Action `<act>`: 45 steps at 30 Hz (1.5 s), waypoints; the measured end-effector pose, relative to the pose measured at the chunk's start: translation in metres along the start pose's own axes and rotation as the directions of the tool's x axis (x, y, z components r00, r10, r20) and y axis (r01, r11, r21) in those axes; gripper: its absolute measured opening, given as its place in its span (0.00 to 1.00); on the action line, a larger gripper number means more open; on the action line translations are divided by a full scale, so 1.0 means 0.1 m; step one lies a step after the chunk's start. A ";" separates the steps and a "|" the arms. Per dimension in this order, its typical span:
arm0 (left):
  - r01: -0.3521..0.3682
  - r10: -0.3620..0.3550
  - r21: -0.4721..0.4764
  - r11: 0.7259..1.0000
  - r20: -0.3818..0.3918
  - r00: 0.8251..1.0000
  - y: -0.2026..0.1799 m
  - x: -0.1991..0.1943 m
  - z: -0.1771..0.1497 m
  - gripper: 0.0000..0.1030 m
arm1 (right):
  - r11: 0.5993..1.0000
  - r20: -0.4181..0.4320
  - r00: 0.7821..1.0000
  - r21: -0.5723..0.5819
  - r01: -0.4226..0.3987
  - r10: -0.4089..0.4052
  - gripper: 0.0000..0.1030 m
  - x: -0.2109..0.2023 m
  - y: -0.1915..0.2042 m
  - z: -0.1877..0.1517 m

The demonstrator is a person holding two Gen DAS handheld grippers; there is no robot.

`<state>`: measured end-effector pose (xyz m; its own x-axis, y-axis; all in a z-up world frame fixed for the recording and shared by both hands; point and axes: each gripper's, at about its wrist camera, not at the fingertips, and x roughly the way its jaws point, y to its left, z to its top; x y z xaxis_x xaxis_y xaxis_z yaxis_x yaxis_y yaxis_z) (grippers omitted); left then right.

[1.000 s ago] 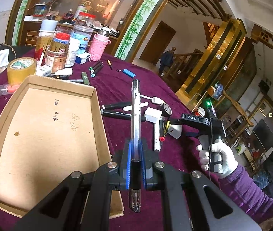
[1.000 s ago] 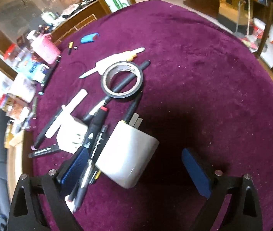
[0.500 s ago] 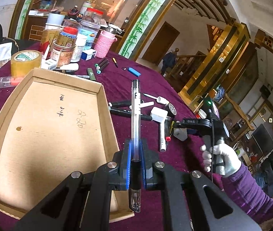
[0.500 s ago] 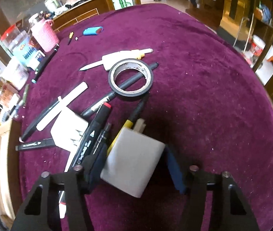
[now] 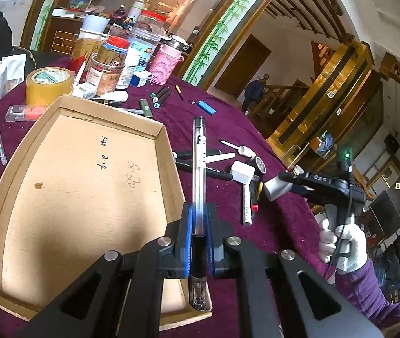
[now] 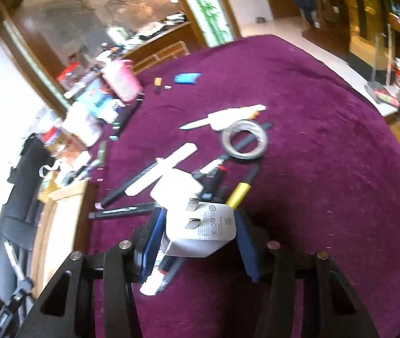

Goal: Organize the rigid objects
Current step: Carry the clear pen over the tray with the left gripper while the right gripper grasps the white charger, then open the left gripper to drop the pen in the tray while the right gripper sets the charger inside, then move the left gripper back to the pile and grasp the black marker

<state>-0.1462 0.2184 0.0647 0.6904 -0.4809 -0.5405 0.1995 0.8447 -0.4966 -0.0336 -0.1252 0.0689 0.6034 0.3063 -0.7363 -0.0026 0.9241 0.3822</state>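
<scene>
While clamped tight in left gripper (image 5: 199, 236), clear pen (image 5: 199, 169) juts forward above right edge of cardboard tray (image 5: 169, 152). Right gripper (image 6: 197, 233), jaws closing, pinches white charger plug (image 6: 200, 229), prongs up, lifted clear of purple tablecloth (image 6: 326, 169), above markers and tape roll (image 6: 243, 142).
</scene>
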 end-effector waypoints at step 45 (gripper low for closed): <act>-0.211 0.156 -0.292 0.933 -0.201 0.967 1.14 1.04 0.76 0.65 | 0.946 -0.275 0.945 -0.218 -0.242 0.178 0.73 1.44 2.08 0.28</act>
<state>0.0010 0.2822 0.0035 0.5593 -0.3801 -0.7367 -0.1630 0.8209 -0.5473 0.0753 0.1048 0.0582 0.3502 0.5169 -0.7811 -0.3222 0.8495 0.4177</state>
